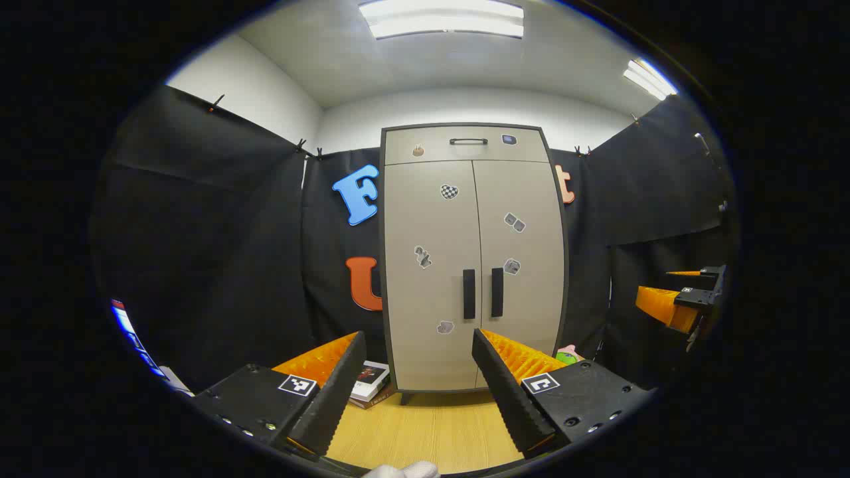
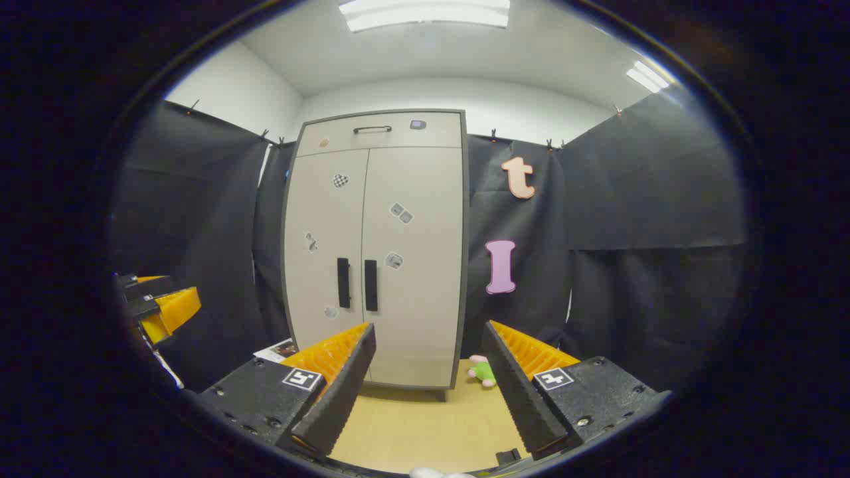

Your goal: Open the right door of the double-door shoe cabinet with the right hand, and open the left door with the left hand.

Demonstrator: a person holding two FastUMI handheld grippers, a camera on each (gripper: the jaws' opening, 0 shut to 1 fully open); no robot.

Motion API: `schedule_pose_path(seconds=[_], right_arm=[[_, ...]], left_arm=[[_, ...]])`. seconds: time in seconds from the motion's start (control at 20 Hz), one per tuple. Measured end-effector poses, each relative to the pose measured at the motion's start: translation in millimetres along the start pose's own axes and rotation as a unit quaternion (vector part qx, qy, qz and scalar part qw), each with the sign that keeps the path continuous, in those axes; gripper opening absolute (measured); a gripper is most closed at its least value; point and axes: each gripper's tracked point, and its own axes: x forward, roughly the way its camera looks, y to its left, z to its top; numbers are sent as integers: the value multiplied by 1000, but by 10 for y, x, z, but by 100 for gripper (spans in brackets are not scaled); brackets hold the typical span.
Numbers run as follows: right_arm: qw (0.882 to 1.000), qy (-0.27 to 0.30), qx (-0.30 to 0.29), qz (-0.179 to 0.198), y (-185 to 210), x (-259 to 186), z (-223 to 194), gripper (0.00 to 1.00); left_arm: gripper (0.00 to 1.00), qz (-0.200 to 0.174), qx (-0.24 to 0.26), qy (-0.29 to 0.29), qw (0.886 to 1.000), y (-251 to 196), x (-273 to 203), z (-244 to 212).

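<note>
A tall beige shoe cabinet (image 1: 471,265) (image 2: 375,252) stands against the back wall with both doors closed. Two black vertical handles sit side by side at the middle seam: the left door handle (image 1: 469,294) (image 2: 343,283) and the right door handle (image 1: 497,292) (image 2: 370,285). A drawer with a black handle (image 1: 468,141) tops the cabinet. My left gripper (image 1: 418,345) is open, well short of the cabinet, with nothing between its fingers. My right gripper (image 2: 428,335) is also open and empty, at a similar distance. The right gripper (image 1: 684,299) shows at the far right of the left gripper view; the left gripper (image 2: 156,302) shows at the far left of the right gripper view.
A wooden floor (image 1: 425,431) runs up to the cabinet. Books (image 1: 370,383) lie by its left foot and a small green and pink toy (image 2: 483,370) by its right foot. Black cloth walls close in on both sides.
</note>
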Motion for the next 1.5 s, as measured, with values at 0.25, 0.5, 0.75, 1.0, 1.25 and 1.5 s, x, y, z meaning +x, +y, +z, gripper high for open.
schedule_pose_path(seconds=[0.25, 0.5, 0.75, 1.0, 1.25, 1.5], right_arm=[[1000, -1, -1, 1, 10, -12, 12, 100], [1000, 0, -3, 2, 13, -15, 10, 100], [1000, -1, -5, 1, 21, -8, -4, 100], [1000, 5, -7, -7, 22, 25, -54, 100], [1000, 6, -7, -5, 208, 519, -89, 100], [1000, -4, 1, 15, 557, 1197, -61, 99]], left_arm=[[96, -2, 1, 1, 1000, -1, -10, 0], [96, -2, 0, 0, 1000, 17, -25, -4], [96, 0, 1, -1, 1000, 48, -61, 0], [96, 7, 3, 4, 1000, 130, -155, -48], [96, 24, 5, 15, 1000, 264, -203, -123], [96, 59, 9, 28, 998, 468, -185, -249]])
